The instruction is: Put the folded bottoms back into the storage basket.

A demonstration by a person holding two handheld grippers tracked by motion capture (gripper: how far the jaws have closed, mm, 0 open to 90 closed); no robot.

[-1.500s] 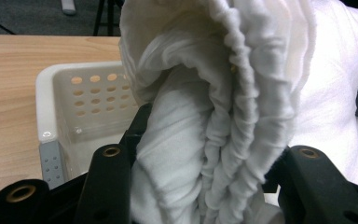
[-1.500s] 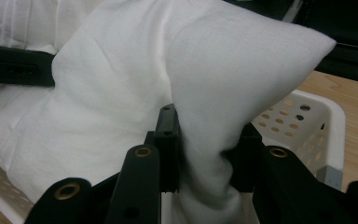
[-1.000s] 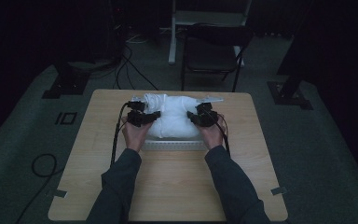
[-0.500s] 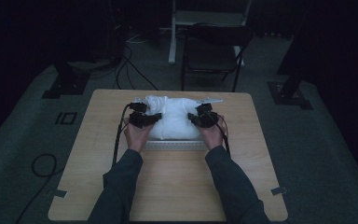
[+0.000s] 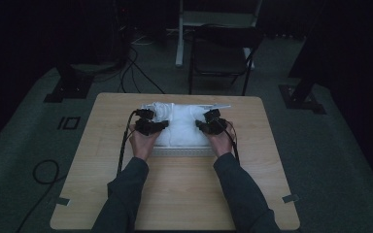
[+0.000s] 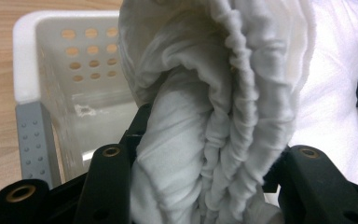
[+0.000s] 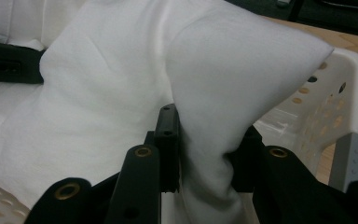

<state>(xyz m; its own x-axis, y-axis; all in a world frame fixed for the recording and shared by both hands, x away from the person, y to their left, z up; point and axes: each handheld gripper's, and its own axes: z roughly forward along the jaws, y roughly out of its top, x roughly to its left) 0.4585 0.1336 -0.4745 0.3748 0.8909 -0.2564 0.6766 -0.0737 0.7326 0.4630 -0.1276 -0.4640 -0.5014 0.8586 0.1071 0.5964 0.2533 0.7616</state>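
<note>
I am holding 2 grippers over a white perforated basket that is sitting toward the far middle of the wooden worktop, and a white cloth is lying bunched inside and above it. My left gripper is reaching in from the left side of the basket, and in the left gripper view its jaws are pinching a thick, gathered fold of the cloth, with the crinkled edges standing up between them. Beside that fold I am seeing the basket's white wall with its rows of round holes and a grey corner post, the wood showing through the holes. My right gripper is coming in from the right side, and in the right gripper view its jaws are pressing on a smoother fold of the same cloth, which is rising into a peak above the basket's rim. Across the cloth, the other gripper is showing as a black shape at the frame's left edge. My 2 hands are sitting just at the basket's near edge, well apart from each other, with the cloth stretching between them. Beyond the worktop a dark chair is standing on the grey floor.
</note>
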